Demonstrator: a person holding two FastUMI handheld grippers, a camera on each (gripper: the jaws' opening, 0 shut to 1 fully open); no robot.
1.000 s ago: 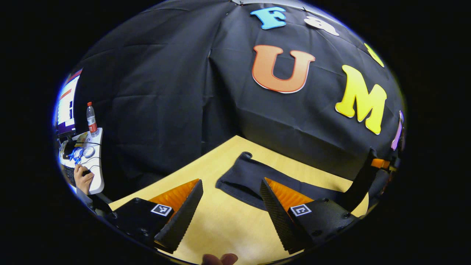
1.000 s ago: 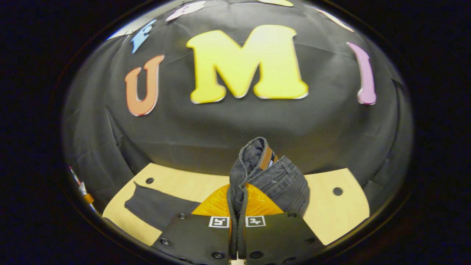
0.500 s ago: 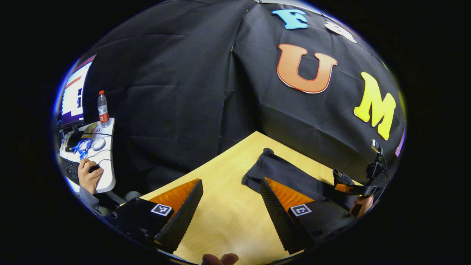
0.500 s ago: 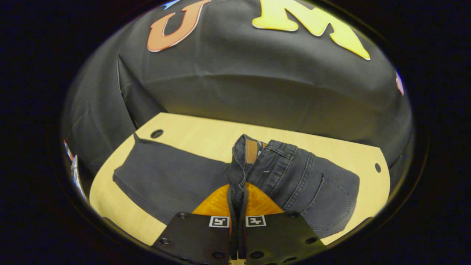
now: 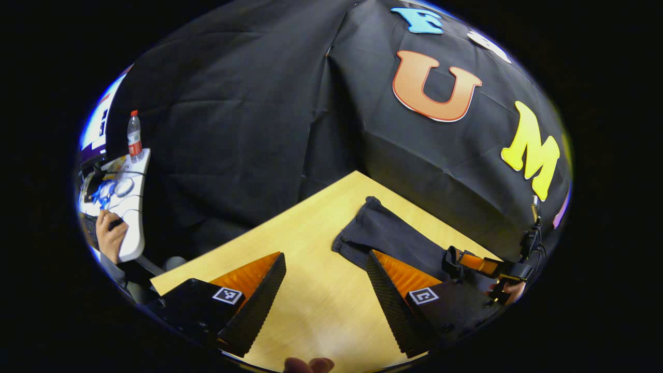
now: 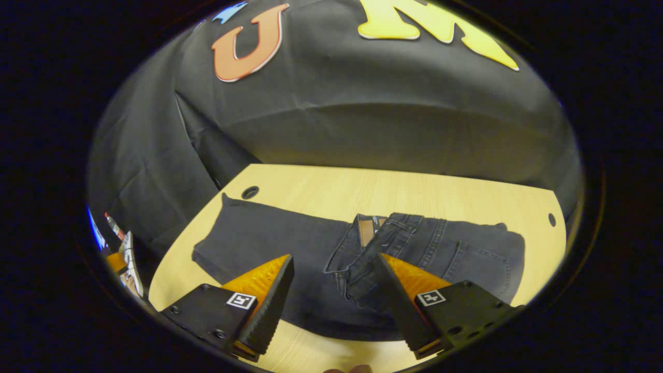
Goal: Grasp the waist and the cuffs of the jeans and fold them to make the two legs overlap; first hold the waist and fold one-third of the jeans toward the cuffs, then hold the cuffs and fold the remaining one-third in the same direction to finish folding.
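Dark jeans [image 6: 259, 235] lie flat along the wooden table [image 6: 362, 189], legs stacked. The waist [image 6: 414, 246], with its brown patch [image 6: 366, 230], is folded over onto the legs and rests there. My right gripper [image 6: 335, 258] hovers open just above the waist edge, holding nothing. The cuffs [image 6: 228, 228] lie at the far left end near a table hole [image 6: 250, 192]. In the left gripper view, my left gripper [image 5: 325, 256] stands open over bare table, just short of the cuff end [image 5: 380, 233]. The right gripper [image 5: 481, 265] shows beyond it over the jeans.
A side desk [image 5: 132, 228] stands off to the left with a water bottle [image 5: 134, 135], cables and a person's hand [image 5: 106, 235] on it. A second hole [image 6: 551, 219] marks the table's right end. Black cloth wall runs behind the table.
My right gripper has lowered the waist onto the legs and opened, letting go of it. The left gripper stayed open and shifted only slightly near the cuffs.
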